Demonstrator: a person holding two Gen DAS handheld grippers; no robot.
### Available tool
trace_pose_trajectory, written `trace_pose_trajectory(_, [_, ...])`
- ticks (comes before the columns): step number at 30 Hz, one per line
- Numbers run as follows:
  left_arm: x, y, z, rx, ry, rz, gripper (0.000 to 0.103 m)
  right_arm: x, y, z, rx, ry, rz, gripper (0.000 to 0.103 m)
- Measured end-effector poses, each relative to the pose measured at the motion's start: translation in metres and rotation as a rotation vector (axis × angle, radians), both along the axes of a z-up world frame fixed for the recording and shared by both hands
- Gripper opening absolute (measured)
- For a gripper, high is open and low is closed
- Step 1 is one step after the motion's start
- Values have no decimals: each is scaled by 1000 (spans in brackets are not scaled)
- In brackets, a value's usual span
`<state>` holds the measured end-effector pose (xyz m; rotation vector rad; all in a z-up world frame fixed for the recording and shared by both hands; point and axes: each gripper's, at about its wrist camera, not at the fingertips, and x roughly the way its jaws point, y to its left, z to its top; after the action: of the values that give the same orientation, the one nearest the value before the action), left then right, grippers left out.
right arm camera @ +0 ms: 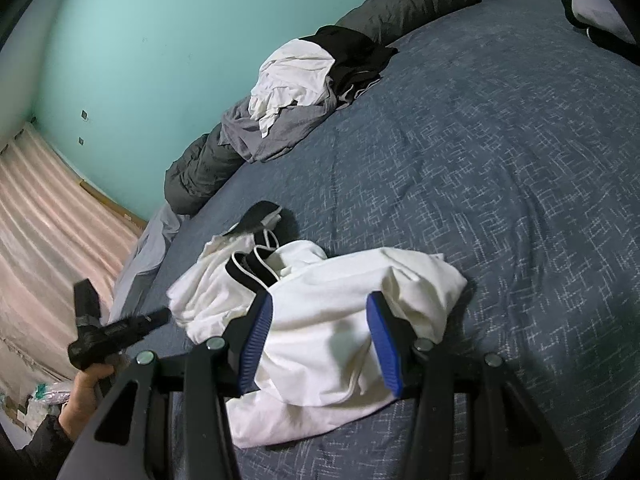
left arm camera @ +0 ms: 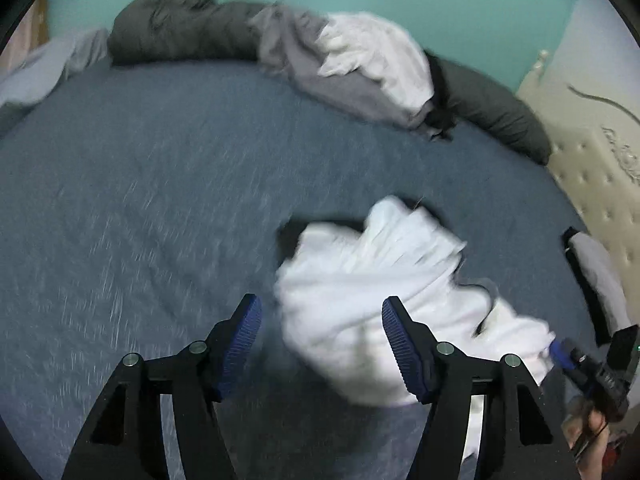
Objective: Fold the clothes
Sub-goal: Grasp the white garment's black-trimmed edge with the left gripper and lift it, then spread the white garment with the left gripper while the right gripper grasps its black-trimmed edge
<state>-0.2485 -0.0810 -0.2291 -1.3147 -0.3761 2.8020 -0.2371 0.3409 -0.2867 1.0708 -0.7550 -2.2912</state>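
Note:
A crumpled white garment with black trim [left arm camera: 372, 288] lies on the blue bedspread [left arm camera: 140, 184]; it also shows in the right wrist view [right arm camera: 332, 320]. My left gripper [left arm camera: 322, 340] is open just above its near left part, the garment between and beyond the blue pads. My right gripper [right arm camera: 320, 340] is open over the garment's near edge, the cloth lying between its fingers. The right gripper also shows at the lower right of the left wrist view [left arm camera: 588, 368]. The left wrist view is blurred.
A pile of white, grey and black clothes [right arm camera: 296, 96] lies at the far side on dark grey pillows [right arm camera: 200, 168]. A cream tufted headboard [left arm camera: 592, 184] is at right. Folded grey and black items [left arm camera: 596, 280] lie near it. The teal wall [right arm camera: 160, 40] is behind.

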Motion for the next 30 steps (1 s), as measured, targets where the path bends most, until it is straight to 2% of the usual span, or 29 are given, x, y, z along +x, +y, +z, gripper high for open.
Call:
trace_pose_trajectory(4, [-34, 32, 3, -48, -8, -79, 67, 0, 3, 0, -1, -2, -12, 53])
trace_pose_trajectory(8, [-63, 68, -14, -82, -70, -145, 67, 0, 3, -1, -5, -5, -17, 54])
trace_pose_trajectory(11, [-78, 99, -23, -150, -97, -207, 67, 0, 3, 0, -7, -3, -19, 54])
trace_pose_trajectory(15, [-93, 116, -37, -190, -128, -240, 65, -2, 6, 0, -13, -7, -24, 54])
trace_pose_trajectory(16, [-96, 116, -41, -183, -133, -235, 47, -3, 6, -1, -14, -8, -25, 54])
trace_pose_trajectory(17, [-96, 113, -41, -167, -132, -228, 22, -3, 7, -1, -15, -8, -26, 54])
trace_pose_trajectory(18, [-93, 110, -40, -136, -129, -219, 15, -3, 7, 0, -16, -8, -27, 54])
trace_pose_trajectory(20, [-88, 110, -36, -78, -121, -232, 8, -3, 8, 0, -20, -8, -28, 54])
trace_pose_trajectory(23, [-71, 120, -32, -18, -118, -282, 8, -4, 8, 0, -21, -8, -29, 54])
trace_pose_trajectory(27, [-54, 135, -37, 55, -157, -364, 9, -4, 5, -1, -16, -10, -26, 54])
trace_pose_trajectory(28, [-51, 132, -36, 66, -157, -359, 9, -4, 5, -1, -15, -11, -25, 54])
trace_pose_trajectory(30, [-45, 122, -33, 82, -149, -331, 18, -4, 4, -2, -11, -12, -25, 54])
